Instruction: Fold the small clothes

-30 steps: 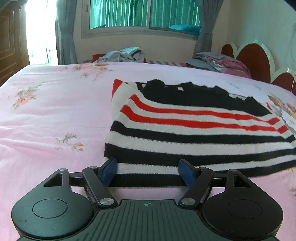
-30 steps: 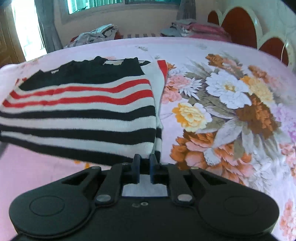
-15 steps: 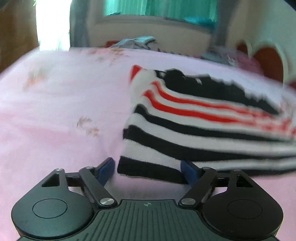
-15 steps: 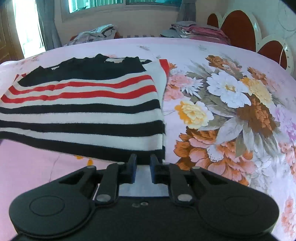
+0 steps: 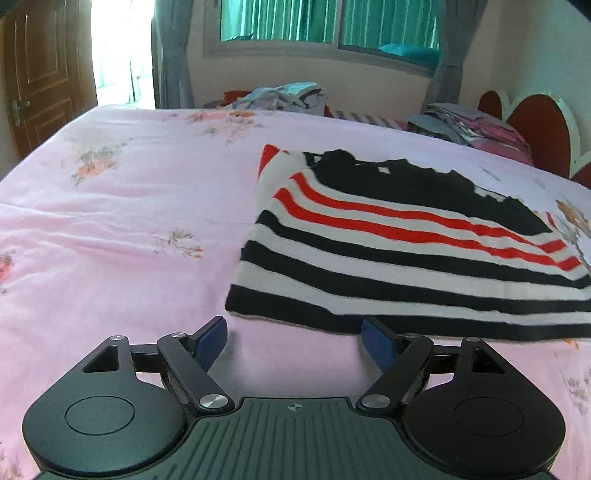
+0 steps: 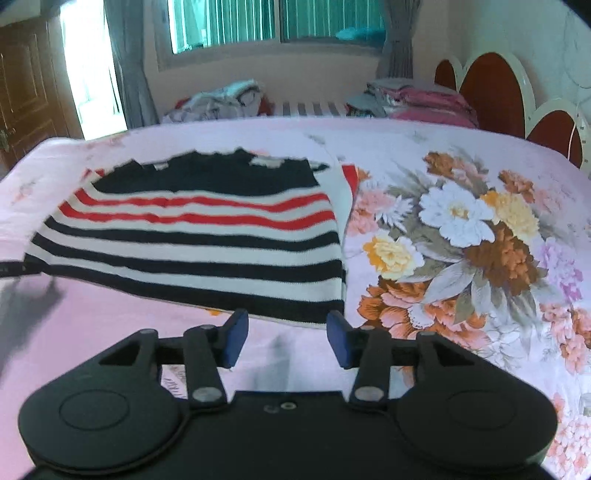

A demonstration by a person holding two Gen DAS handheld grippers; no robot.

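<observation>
Sweater (image 5: 406,251) lies folded on the bed (image 5: 110,229), striped black, white and red, w/ a solid black band at its far edge. In the left wrist view it sits right of centre on the plain pink sheet; in the right wrist view the sweater (image 6: 195,236) sits left of centre, its right edge just beside the big flower print (image 6: 461,251).

Left gripper (image 5: 295,334): jaws wide apart, nothing between the blue pads (image 5: 212,339). Sweater's near hem is just beyond the tips; the right pad looks to overlap the hem edge in the frame, but contact can't be told.

Right gripper (image 6: 288,338): jaws have just been opening and now stand part-way apart, nothing clamped. Blue pads (image 6: 236,343) sit just short of the sweater's near right corner, bare sheet showing between them.

Bkgd: loose clothes pile (image 5: 284,98) at the far side of the bed, a stacked folded pile (image 5: 469,127) near the red-and-white headboard (image 5: 532,125). Window (image 5: 325,22) w/ grey curtains behind, wooden door (image 5: 40,70) at left.
</observation>
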